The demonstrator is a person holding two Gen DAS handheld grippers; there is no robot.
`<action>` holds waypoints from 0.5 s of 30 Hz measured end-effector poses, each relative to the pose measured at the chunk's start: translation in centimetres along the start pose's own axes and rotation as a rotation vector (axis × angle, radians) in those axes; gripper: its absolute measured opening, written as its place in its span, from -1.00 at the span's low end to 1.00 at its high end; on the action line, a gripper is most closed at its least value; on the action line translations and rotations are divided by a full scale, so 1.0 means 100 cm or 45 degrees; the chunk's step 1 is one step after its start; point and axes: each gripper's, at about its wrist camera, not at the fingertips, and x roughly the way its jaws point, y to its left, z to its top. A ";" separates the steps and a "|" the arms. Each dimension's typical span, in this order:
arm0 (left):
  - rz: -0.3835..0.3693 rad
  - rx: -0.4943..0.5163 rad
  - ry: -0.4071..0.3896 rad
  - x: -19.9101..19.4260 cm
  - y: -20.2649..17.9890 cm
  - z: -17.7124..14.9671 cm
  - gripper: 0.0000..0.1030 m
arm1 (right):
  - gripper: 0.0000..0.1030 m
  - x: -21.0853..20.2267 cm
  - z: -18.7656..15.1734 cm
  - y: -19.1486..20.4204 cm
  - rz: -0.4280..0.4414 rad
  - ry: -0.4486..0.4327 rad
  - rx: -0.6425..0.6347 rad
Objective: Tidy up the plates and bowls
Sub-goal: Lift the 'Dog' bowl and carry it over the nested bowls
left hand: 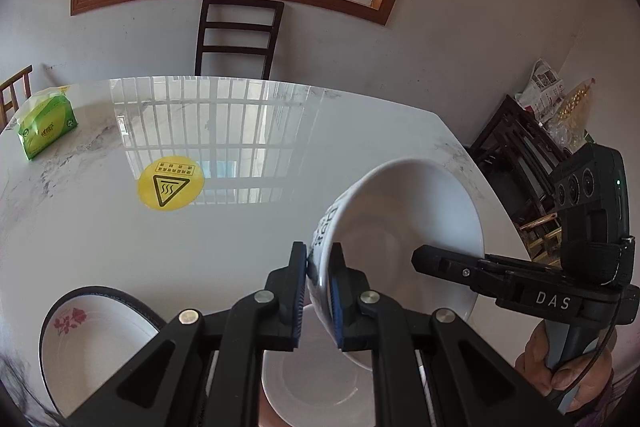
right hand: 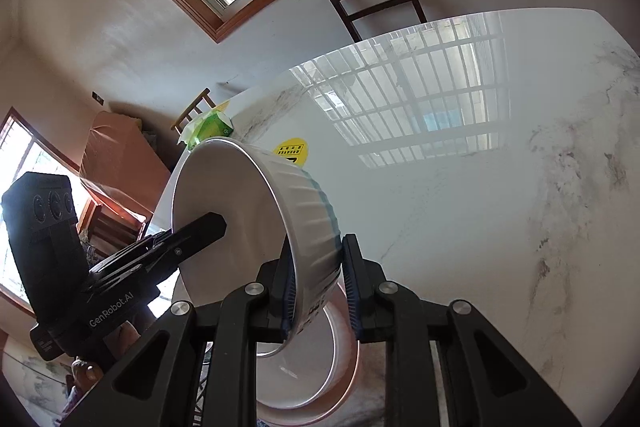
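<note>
With the left gripper [left hand: 319,291] and right gripper [right hand: 319,283] each clamped on opposite rims of the tilted white bowl [left hand: 404,227] above the white plate [left hand: 316,387], uneven pull could slip it loose

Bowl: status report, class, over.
Left gripper, right gripper shut on bowl rim. Bowl tilted, above plate. Nothing blocking.
</note>
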 end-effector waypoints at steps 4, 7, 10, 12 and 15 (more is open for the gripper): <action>0.002 -0.001 0.008 -0.012 -0.003 -0.019 -0.78 | -0.60 -0.008 -0.020 0.009 -0.020 0.015 -0.015; 0.003 -0.007 0.009 -0.021 -0.002 -0.033 -0.78 | -0.60 -0.010 -0.031 0.016 -0.029 0.024 -0.022; 0.004 -0.017 0.016 -0.027 0.002 -0.041 -0.79 | -0.60 -0.011 -0.045 0.021 -0.031 0.035 -0.028; 0.005 -0.016 0.018 -0.031 0.004 -0.045 -0.78 | -0.60 -0.010 -0.051 0.022 -0.027 0.045 -0.024; 0.006 -0.024 0.025 -0.032 0.007 -0.048 -0.78 | -0.60 -0.010 -0.058 0.025 -0.030 0.054 -0.028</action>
